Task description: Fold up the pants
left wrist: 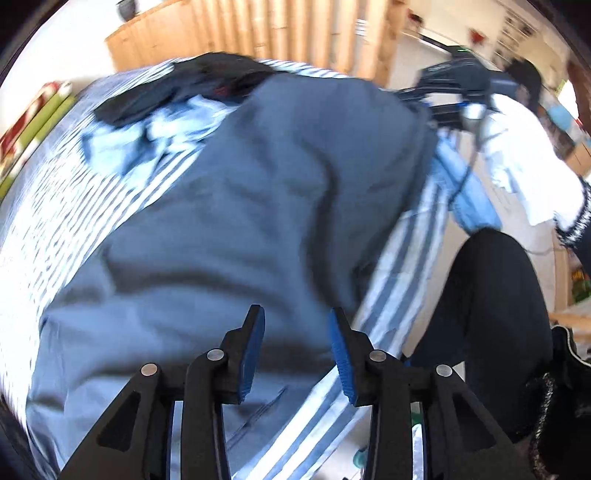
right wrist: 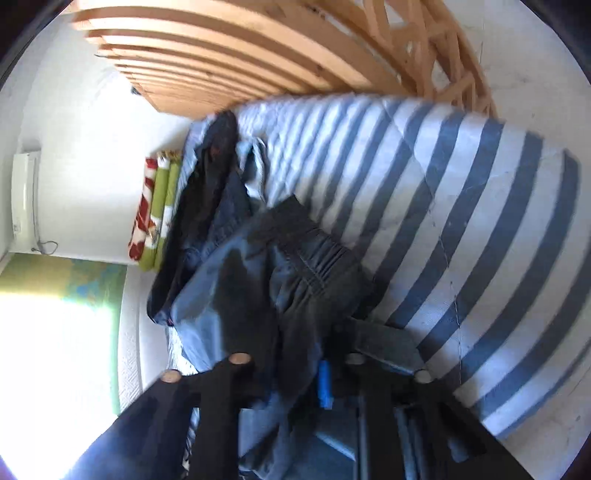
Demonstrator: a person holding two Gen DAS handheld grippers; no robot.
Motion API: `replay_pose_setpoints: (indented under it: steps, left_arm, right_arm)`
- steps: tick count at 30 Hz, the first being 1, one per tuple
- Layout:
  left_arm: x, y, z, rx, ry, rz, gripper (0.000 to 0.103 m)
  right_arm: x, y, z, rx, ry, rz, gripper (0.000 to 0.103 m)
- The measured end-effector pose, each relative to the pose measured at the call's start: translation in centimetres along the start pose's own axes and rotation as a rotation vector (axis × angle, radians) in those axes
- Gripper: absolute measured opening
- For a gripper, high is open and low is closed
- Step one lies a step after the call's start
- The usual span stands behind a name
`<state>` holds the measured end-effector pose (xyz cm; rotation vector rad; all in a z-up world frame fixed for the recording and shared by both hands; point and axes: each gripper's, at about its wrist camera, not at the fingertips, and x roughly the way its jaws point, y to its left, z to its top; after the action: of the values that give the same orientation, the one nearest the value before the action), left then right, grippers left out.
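Seen first from the left wrist, the grey-blue pants (left wrist: 240, 206) are spread wide over a blue-and-white striped mattress (left wrist: 48, 206), filling most of the picture from near to far. The left gripper (left wrist: 297, 350) is held just above the near part of the cloth, its blue-padded fingers (left wrist: 255, 350) set well apart with nothing between them. At the far left of the mattress a heap of dark and light-blue clothes (left wrist: 155, 110) is piled. To the right, a person's black trouser leg (left wrist: 491, 325) and white sleeve (left wrist: 524, 155) are seen, and a wooden slatted frame (left wrist: 258, 33) stands beyond the mattress.

From the right wrist, the picture is turned sideways and blurred. The pants (right wrist: 266, 280) are bunched here, the gathered elastic waistband (right wrist: 317, 258) lying on the striped mattress (right wrist: 461, 206). The right gripper (right wrist: 310, 376) is seen closed upon a fold of the pants, cloth draped over its fingers. The heap of clothes (right wrist: 214, 177) lies farther off, beside a red-and-green cushion (right wrist: 155, 214).
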<state>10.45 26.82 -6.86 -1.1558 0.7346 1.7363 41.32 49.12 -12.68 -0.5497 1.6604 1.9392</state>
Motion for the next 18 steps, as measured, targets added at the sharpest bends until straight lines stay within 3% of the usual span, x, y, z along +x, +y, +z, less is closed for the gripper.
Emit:
replay_pose_setpoints:
  steps: [5,7,13,15,17,18]
  left_arm:
    - [-1.5,3.3,-3.7,-0.122,-0.014,0.028,0.039]
    - [-2.6,4.8,-5.5,-0.189,-0.039,0.037,0.039]
    - [-7.9,12.1,-13.7,-0.492,-0.130,0.122,0.041]
    - [-10.4,15.2,-17.6,-0.595,-0.153,0.214,0.046]
    - [-13.0,19.1,-22.7,-0.720,-0.158,0.355,0.053]
    - [-13.8,20.9,-24.9,-0.791,-0.160,0.371,0.058]
  right_arm:
    - [-8.2,6.9,0.7,-0.270,-0.248,-0.080,0.008]
    - [-10.4,8.2,0.7,-0.342,-0.348,-0.163,0.008]
    - [-7.2,6.7,0.8,-0.347,-0.247,-0.285,0.008]
    - [-5.9,6.1,0.6,-0.344,-0.193,-0.301,0.008]
    - [-4.4,6.3,0.4,-0.353,-0.122,-0.333,0.010]
    - [-4.0,6.4,0.3,-0.359,-0.103,-0.360,0.013]
